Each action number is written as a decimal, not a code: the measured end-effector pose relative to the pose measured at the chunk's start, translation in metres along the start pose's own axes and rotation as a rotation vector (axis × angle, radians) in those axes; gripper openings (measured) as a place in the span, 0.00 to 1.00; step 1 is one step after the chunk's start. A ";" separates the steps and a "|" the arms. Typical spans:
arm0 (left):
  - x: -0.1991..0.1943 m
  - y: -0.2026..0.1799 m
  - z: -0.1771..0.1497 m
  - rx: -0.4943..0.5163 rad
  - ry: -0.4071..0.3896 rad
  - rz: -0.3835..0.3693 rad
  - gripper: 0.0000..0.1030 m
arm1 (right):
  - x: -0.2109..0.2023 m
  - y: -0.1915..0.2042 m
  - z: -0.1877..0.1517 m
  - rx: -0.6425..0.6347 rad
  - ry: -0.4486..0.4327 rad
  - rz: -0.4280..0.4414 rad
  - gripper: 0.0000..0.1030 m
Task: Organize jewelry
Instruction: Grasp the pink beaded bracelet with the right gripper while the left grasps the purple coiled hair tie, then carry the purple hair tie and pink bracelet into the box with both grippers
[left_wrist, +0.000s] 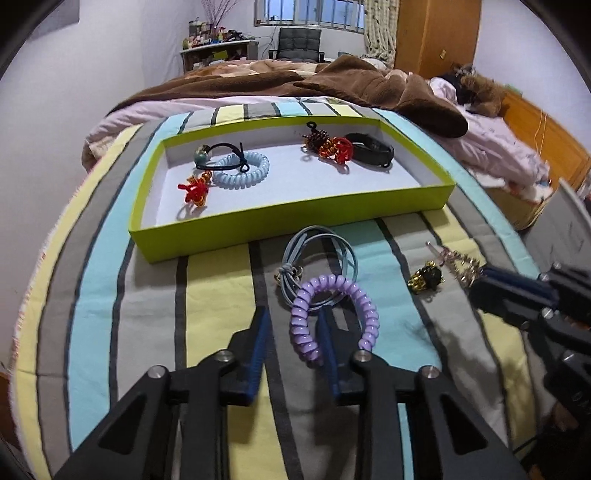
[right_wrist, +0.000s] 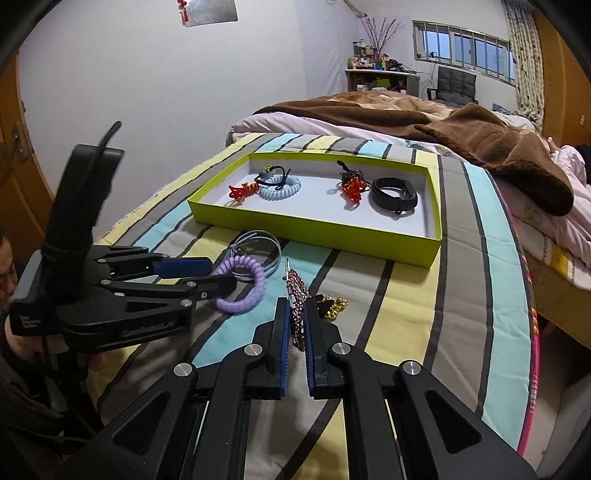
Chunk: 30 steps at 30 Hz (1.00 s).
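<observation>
Purple coil band (left_wrist: 301, 325) lying flat on the striped bed cover (left_wrist: 110, 295), just in front of the green box (left_wrist: 295, 218), on top of a blue cord loop (left_wrist: 317, 240). Left gripper (left_wrist: 293, 314) set across the left arc of the band: one of the fingers (left_wrist: 258, 343) outside the ring, the other inside the hole. Fingers about a third open, with a gap between the outer pad and the coil, so not gripped yet, only straddled. Ring flat, arc running away from the camera between the pads, so a plain squeeze should catch it.

Right gripper (right_wrist: 296, 302) closed fully on a pink beaded pin (right_wrist: 295, 284), long axis of the pin pointing forward along the fingers, toward the box. Gold and black charm (right_wrist: 332, 308) just beside it on the cover, untouched.

Box straight ahead of both hands, holding a light blue coil, two red knots, a black wristband and a few other pieces. Probably the next move: close on the band, lift it and carry it forward over the near wall. Risk to watch: the blue cord under the band coming up together with it.
</observation>
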<state>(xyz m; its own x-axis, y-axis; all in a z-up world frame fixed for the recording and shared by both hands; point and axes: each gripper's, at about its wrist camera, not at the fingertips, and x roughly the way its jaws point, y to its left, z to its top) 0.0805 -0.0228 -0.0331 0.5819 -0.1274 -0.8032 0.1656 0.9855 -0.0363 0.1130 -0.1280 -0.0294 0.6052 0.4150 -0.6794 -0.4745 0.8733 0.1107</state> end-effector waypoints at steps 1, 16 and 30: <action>0.000 -0.001 0.000 0.006 0.000 0.000 0.22 | 0.000 0.000 0.000 0.001 0.001 0.002 0.07; -0.011 0.004 -0.002 -0.003 -0.020 -0.027 0.10 | -0.004 -0.003 0.000 0.030 -0.011 0.003 0.07; -0.029 0.017 0.002 -0.031 -0.065 -0.052 0.09 | -0.011 -0.004 0.009 0.043 -0.042 -0.007 0.07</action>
<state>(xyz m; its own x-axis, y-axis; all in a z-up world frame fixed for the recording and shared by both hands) 0.0684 -0.0025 -0.0092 0.6234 -0.1849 -0.7597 0.1730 0.9802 -0.0967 0.1139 -0.1340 -0.0154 0.6351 0.4185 -0.6493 -0.4428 0.8859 0.1379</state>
